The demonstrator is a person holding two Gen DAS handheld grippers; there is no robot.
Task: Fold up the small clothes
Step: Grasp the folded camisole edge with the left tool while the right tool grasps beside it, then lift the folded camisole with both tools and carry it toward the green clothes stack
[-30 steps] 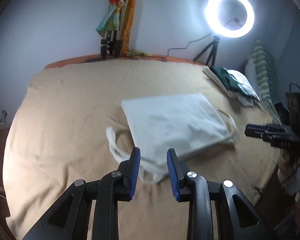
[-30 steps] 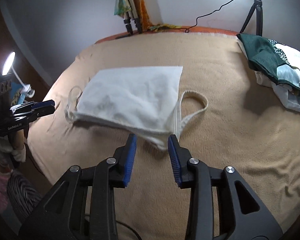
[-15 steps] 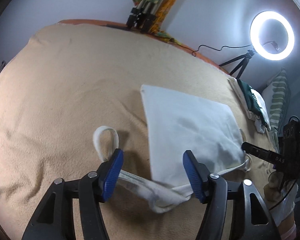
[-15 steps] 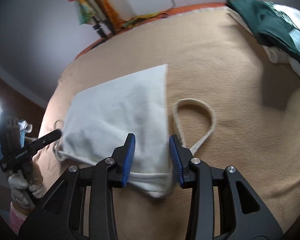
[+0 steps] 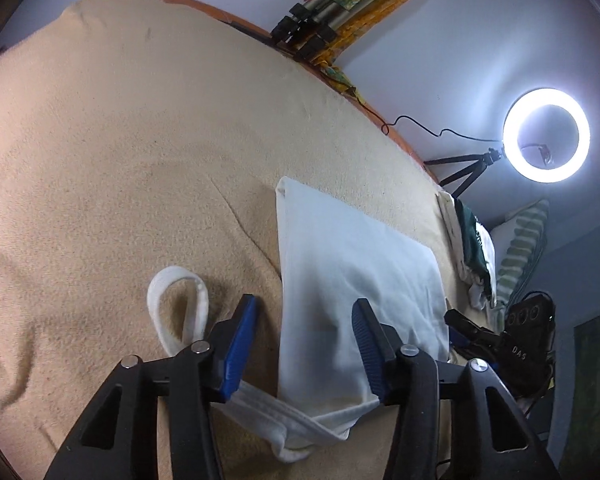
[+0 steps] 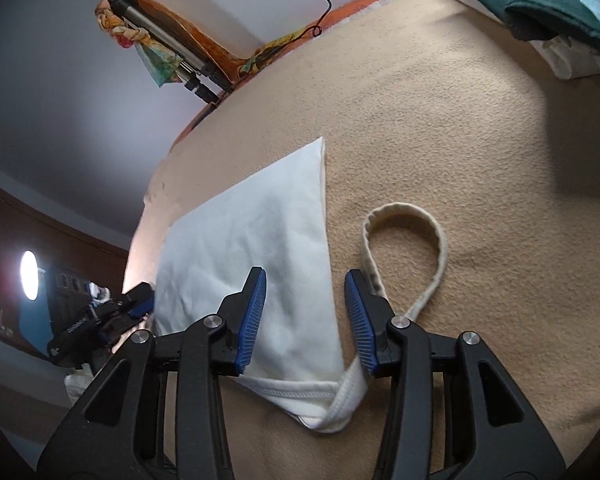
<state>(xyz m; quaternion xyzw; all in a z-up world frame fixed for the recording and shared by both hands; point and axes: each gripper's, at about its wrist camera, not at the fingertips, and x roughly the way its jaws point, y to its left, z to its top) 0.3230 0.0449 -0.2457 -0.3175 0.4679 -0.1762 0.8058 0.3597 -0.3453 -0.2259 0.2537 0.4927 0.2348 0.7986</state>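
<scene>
A white cloth tote bag (image 5: 352,280) lies flat on the tan blanket; it also shows in the right wrist view (image 6: 260,256). Its left strap (image 5: 176,304) loops out on the blanket, and its right strap (image 6: 420,252) loops out on the other side. My left gripper (image 5: 304,348) is open, low over the bag's near left corner, its jaws on either side of the edge. My right gripper (image 6: 304,316) is open over the near right corner, straddling the bag's edge. Each gripper shows in the other's view, the right (image 5: 472,328) and the left (image 6: 112,312).
The tan blanket (image 5: 120,160) covers the bed. A pile of green and white clothes (image 6: 552,8) lies at the far right. A ring light on a tripod (image 5: 546,136) and folded tripods (image 5: 316,32) stand against the wall behind the bed.
Both grippers have moved forward and down to the bag's near corners. The left jaws have opened wider. The bag has not moved.
</scene>
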